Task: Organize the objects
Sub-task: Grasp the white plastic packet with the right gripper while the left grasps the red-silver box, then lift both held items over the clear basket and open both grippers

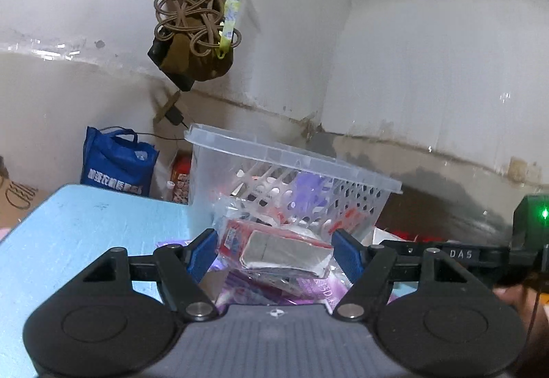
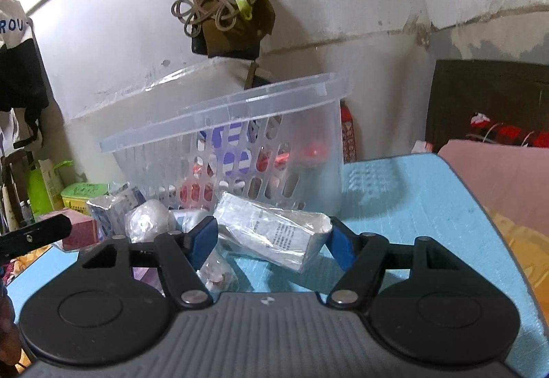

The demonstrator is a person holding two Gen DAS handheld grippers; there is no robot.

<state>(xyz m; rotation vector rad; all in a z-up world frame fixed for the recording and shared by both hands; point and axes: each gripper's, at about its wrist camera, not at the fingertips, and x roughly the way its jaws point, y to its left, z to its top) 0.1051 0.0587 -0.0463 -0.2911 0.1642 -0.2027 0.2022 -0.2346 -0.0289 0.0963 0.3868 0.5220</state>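
Left tongs [image 1: 274, 249]: spread, blue pads flanking a red-and-silver packet [image 1: 274, 251] without visibly pinching it.
Right tongs [image 2: 272, 240]: spread around a clear-wrapped silver packet [image 2: 274, 233] lying on the surface.
Basket [image 2: 240, 110]: translucent, perforated, tilted, holding packets, just behind both packets.
Surface [image 2: 411, 206]: light blue; loose packets [image 2: 147, 223] clustered beside the basket.
Wall: bundle of cords [image 1: 192, 21] hung above.
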